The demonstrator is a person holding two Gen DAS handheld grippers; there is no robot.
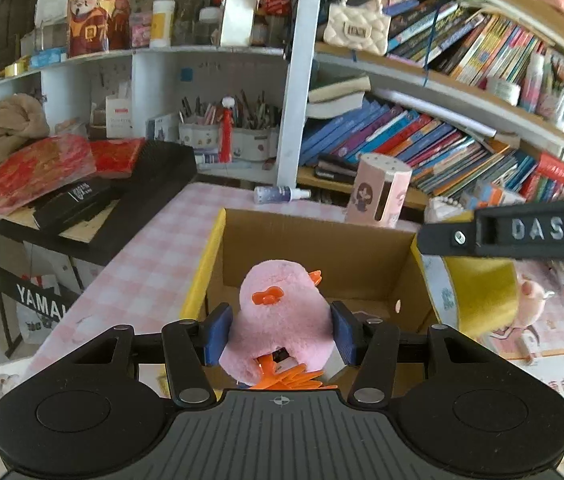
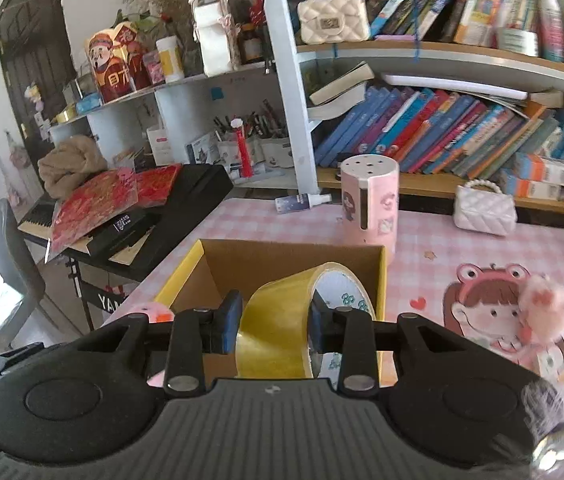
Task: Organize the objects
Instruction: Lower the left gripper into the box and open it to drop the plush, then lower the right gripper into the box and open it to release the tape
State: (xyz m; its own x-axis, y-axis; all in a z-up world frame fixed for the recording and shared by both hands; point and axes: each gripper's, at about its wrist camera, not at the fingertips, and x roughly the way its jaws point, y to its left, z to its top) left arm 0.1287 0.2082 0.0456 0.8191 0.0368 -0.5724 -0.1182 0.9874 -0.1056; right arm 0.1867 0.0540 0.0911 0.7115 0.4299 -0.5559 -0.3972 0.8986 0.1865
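Left hand-held gripper (image 1: 280,332) grasps one pink plush toy (image 1: 282,312) | right hand-held gripper (image 2: 270,326) grasps one yellow tape roll (image 2: 282,324) | one cardboard box (image 1: 321,240)

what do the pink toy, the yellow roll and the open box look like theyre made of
Pink toy: soft fuzzy plush, with glossy orange parts that look plastic. Yellow roll: shiny film, probably packing tape on a printed card core. Open box: matte brown cardboard inside, yellow outside.
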